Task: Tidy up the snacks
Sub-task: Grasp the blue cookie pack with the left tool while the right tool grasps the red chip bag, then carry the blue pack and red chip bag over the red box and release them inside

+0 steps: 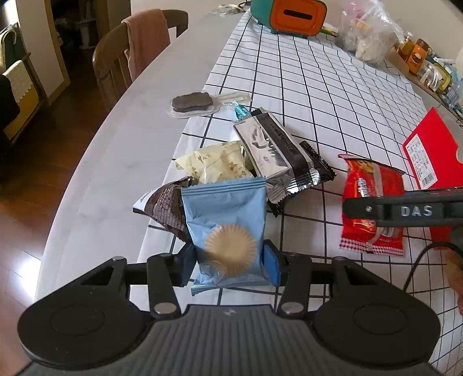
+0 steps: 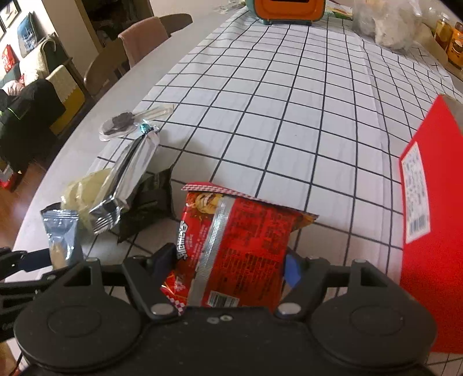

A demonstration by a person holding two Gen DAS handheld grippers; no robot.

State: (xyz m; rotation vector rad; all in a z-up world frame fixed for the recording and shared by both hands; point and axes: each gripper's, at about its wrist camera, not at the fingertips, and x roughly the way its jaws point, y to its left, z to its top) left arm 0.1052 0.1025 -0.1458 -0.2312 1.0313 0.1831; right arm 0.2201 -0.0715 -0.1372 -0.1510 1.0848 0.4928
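My left gripper (image 1: 230, 261) is shut on a light blue snack packet (image 1: 222, 214) with a round cake showing through it. The blue pads press on both its sides, and it stands upright over the pile. My right gripper (image 2: 228, 266) is shut on a red noodle-snack packet (image 2: 240, 243), held just above the checked cloth. One of its black fingers (image 1: 390, 211) crosses the red packet (image 1: 373, 185) in the left wrist view. The blue packet (image 2: 62, 231) shows at the left of the right wrist view.
A pile of packets lies behind the blue one: cream (image 1: 217, 162), silver-black (image 1: 269, 150), brown (image 1: 165, 208). A wrapped chocolate bar on a stick (image 1: 192, 102) lies by the table's left edge. A red box (image 2: 428, 202) stands on the right. A teal-orange box (image 1: 289, 17) and plastic bag (image 1: 364, 31) stand far back.
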